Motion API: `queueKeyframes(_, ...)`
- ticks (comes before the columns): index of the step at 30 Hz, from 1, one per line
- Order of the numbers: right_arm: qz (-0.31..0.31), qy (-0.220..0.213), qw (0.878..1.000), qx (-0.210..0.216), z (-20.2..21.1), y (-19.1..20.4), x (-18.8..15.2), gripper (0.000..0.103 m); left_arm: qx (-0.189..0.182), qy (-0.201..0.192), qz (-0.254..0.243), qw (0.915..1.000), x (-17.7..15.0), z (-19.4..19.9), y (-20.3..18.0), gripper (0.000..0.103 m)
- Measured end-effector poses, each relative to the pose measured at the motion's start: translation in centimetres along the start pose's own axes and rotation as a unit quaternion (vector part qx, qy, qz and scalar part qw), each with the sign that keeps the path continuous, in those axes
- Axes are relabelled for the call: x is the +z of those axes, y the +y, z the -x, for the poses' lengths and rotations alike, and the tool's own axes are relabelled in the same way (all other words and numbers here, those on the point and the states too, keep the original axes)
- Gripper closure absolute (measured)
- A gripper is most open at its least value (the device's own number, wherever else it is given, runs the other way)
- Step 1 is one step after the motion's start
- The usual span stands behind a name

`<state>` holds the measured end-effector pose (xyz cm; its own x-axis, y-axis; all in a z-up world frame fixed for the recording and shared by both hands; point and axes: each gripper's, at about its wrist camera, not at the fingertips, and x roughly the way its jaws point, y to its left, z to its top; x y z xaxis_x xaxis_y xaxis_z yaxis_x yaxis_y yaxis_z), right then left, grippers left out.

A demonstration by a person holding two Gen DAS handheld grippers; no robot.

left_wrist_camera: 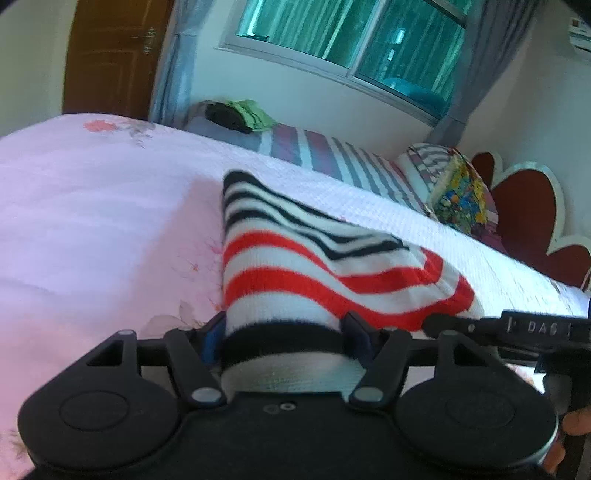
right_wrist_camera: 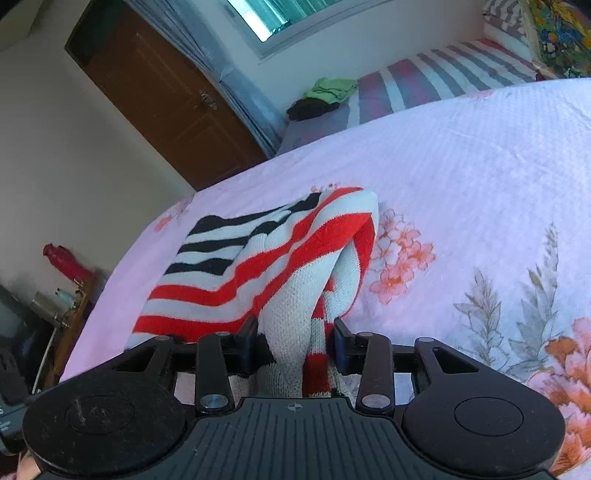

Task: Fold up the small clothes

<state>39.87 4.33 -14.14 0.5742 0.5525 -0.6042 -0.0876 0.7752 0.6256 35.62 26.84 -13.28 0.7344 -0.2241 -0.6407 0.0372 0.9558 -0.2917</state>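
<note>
A small knitted garment [left_wrist_camera: 295, 266] with red, white and black stripes lies partly lifted on the pink floral bedsheet [left_wrist_camera: 92, 221]. My left gripper [left_wrist_camera: 282, 332] is shut on its black-edged hem. My right gripper [right_wrist_camera: 295, 343] is shut on another bunched edge of the same garment [right_wrist_camera: 258, 258], which drapes away from the fingers onto the sheet [right_wrist_camera: 461, 184]. The right gripper's black body shows at the right edge of the left wrist view [left_wrist_camera: 517, 326].
A striped blanket [left_wrist_camera: 332, 155] and a colourful pillow [left_wrist_camera: 458, 192] lie at the far side of the bed by a red headboard [left_wrist_camera: 524, 214]. Green and dark clothes [right_wrist_camera: 325, 94] sit at the bed's far corner. A brown door [right_wrist_camera: 166, 99] and a window [left_wrist_camera: 351, 33] are behind.
</note>
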Motion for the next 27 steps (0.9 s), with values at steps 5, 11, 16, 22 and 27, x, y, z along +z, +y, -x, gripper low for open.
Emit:
queueKeyframes(5,0.011,-0.005,1.0,-0.015,0.7,0.7,-0.1,0.051,-0.006,-0.038,0.003,0.9993,2.1,2.1,0.1,0.038)
queueKeyframes(11,-0.011,-0.062,0.997,-0.052,3.5,-0.8,0.7,0.05,0.019,-0.009,-0.03,0.9993,1.8,-1.0,-0.9,0.037)
queueKeyframes(16,0.047,-0.077,0.995,-0.04,1.6,2.1,3.5,0.055,0.047,0.0,-0.025,0.9986,2.1,-2.8,0.1,0.035)
queueKeyframes(22,0.073,-0.019,0.992,-0.099,-4.1,0.6,3.4,0.055,0.037,0.037,0.026,0.9983,1.8,-4.2,1.7,0.033)
queueKeyframes(27,0.086,-0.028,0.992,-0.088,-1.4,1.8,3.2,0.056,0.035,0.014,-0.006,0.9993,1.2,-1.0,0.7,0.036)
